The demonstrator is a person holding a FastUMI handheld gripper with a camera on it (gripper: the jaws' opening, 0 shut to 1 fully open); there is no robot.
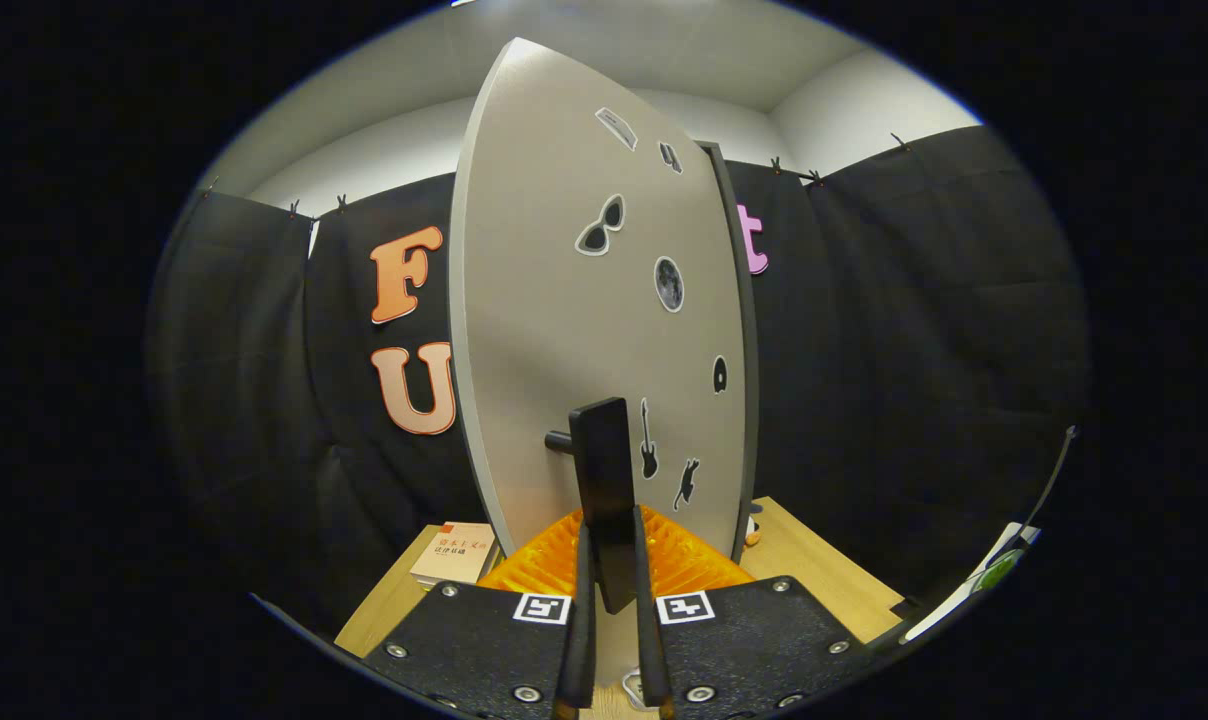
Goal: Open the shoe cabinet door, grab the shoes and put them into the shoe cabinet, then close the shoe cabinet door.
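Black cloth hangs as the booth's wall behind a pale wooden surface [814, 570] that carries the scene. Standing on this surface, just ahead of the gripper [612, 650], is a tall, flat, light-grey cabinet door [554, 300] dotted with small black-and-white stickers, among them sunglasses, a moon, a guitar and a cat. The door is seen at an angle and appears swung partly open, with its dark hinge-side edge to the right. A black, upright bar handle [604, 480] stands off the door on a short black peg.

The gripper's two fingers [576, 620] are drawn close together around the lower end of this handle, one finger on each side, pinching it. An orange ribbed part sits just beyond the fingers at the base of the door. A small tan booklet [454, 552] with a red mark lies on the surface to the left of the door. No shoes can be made out.

The step in hand looks like swinging the door by its handle. To do it well, keep the pinch firm and follow the door's arc around its hinge rather than pulling straight, so the handle does not slip out from between the fingers.
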